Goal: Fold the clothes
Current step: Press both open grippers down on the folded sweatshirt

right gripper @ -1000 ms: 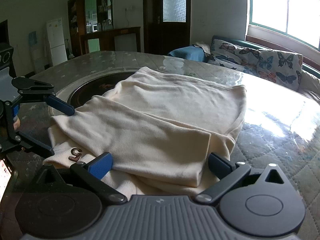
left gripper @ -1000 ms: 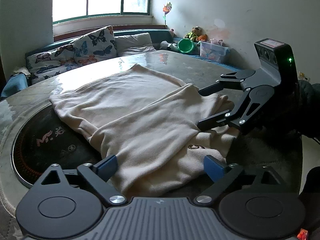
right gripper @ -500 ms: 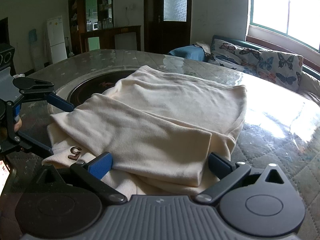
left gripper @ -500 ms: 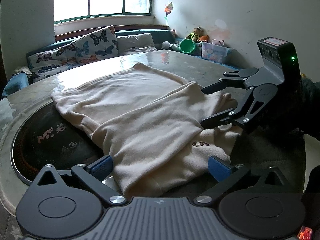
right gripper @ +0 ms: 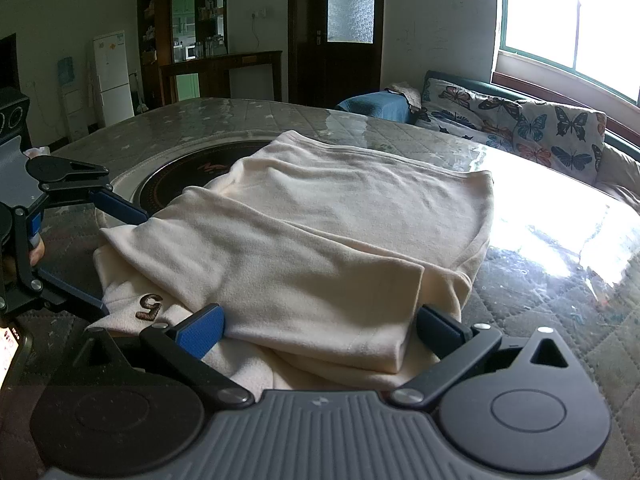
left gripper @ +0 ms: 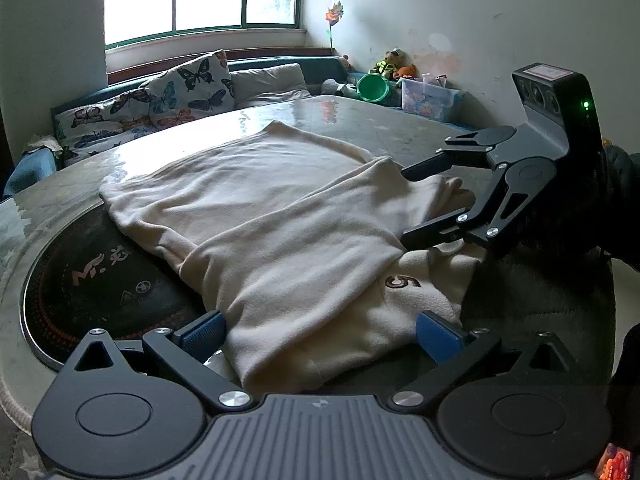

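Garment [left gripper: 280,216]: we count one cream fleece piece, partly folded, lying on the round surface [left gripper: 380,124] and overlapping its dark inset disc [left gripper: 100,280]. We judge a fold just laid. Both our tools, left tool [left gripper: 320,330] and right tool [right gripper: 320,330], stand released with jaws spread wide, the near hem lying loose between the pads. Next we need a fresh pinch on the near edge to carry it over. We count two tools and one brown embroidered mark [right gripper: 149,306].
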Motion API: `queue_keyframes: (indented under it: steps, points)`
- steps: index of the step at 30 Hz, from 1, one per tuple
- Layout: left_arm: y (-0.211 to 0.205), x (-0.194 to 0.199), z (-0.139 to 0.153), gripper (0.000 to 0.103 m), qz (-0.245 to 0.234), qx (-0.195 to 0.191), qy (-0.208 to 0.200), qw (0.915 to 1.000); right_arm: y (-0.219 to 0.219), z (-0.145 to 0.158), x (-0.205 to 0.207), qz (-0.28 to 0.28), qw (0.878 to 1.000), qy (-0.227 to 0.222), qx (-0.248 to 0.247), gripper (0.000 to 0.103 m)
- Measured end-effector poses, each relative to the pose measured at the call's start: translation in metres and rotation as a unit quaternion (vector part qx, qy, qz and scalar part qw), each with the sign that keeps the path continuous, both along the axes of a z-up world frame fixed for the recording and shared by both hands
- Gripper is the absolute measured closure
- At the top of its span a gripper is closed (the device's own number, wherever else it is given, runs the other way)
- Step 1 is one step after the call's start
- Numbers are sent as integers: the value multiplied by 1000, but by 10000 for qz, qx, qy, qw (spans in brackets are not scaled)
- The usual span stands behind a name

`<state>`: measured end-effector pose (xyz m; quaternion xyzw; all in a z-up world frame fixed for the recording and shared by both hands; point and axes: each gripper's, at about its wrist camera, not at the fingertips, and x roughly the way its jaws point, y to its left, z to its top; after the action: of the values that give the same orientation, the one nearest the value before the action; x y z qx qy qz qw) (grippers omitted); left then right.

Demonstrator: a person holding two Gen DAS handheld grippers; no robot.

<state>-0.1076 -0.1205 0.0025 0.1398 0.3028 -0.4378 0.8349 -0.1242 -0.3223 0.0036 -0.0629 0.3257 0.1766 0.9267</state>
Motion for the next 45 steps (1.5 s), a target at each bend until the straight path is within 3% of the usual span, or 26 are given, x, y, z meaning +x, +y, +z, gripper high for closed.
queue_keyframes:
  steps: [33,45]
  points:
    - [-1,0,0,0,-76,134,41,9999,-1,-1,1,11,10000,11,-5,0]
    - [-1,-6,1,0,-169,266,-225,9993,0,-1,1,14,10000,18,-19,0]
